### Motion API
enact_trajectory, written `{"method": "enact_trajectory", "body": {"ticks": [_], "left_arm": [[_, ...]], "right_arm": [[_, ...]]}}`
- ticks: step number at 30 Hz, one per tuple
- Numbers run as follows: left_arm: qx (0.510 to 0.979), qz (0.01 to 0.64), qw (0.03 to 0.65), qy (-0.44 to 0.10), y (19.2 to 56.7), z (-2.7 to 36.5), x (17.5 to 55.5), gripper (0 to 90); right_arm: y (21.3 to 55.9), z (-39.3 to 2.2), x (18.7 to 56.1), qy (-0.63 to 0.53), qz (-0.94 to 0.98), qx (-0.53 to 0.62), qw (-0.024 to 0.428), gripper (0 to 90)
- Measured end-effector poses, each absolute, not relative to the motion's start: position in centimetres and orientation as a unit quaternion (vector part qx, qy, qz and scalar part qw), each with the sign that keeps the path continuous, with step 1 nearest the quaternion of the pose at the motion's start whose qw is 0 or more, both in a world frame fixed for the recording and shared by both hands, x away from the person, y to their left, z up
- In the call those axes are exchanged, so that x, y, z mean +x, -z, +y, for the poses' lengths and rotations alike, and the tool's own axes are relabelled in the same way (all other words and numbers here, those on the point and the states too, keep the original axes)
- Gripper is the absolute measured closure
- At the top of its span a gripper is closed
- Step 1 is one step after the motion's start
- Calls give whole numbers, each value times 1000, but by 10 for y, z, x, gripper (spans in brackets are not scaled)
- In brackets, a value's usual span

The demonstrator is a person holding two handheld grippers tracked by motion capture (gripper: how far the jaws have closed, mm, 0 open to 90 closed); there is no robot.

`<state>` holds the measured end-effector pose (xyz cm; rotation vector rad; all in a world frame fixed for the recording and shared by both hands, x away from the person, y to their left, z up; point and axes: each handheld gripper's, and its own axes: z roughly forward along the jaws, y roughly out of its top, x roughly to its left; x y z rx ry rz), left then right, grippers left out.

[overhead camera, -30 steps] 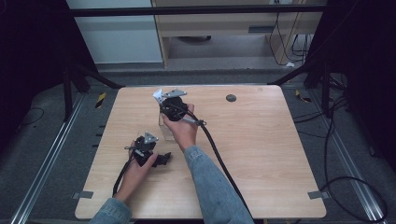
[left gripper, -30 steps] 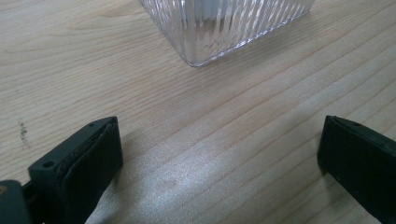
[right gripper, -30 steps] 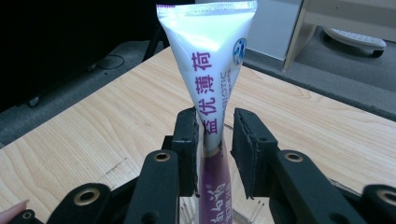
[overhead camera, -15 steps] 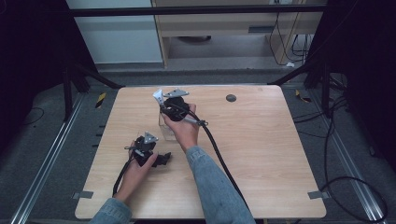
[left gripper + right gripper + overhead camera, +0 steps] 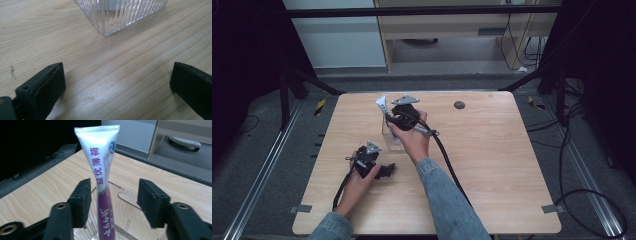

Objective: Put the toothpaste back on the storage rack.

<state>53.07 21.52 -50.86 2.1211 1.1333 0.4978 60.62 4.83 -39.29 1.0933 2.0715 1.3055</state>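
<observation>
Right gripper view looks along its two black jaws at a white and purple plastic tube with Chinese lettering (image 5: 105,182), which stands nearly upright, crimped end up, with its lower part inside a clear ribbed glass cup (image 5: 125,220). The right gripper (image 5: 113,202) has its jaws spread to either side of the tube; the left-hand jaw seems to sit just beside or against it and the other is well apart, so nothing is clamped.

Seen from the high view, the cup (image 5: 393,140) stands on the pale wooden table (image 5: 492,165), left of centre, under the right gripper (image 5: 404,114), with the tube's white tip (image 5: 381,104) showing just left of it. The left gripper (image 5: 371,165) rests low on the table, near and to the left of the cup; the left gripper view shows its jaws wide apart and empty over bare wood, the cup's ribbed corner (image 5: 117,17) just ahead.

My judgement: the tube is being set into the cup or taken out. Either way, keep the jaws centred on the tube, move straight along its length, and avoid knocking the cup's rim
</observation>
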Motion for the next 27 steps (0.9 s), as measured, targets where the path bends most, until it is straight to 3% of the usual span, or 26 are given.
{"method": "enact_trajectory", "body": {"ticks": [1, 14, 27], "left_arm": [[813, 435, 336, -191, 509, 215, 531, 0], [813, 435, 337, -191, 509, 215, 531, 0], [813, 435, 337, -191, 509, 215, 531, 0]], "right_arm": [[391, 45, 606, -476, 750, 402, 224, 387], [383, 26, 602, -457, 772, 388, 211, 220], [380, -10, 590, -445, 775, 397, 208, 141]]}}
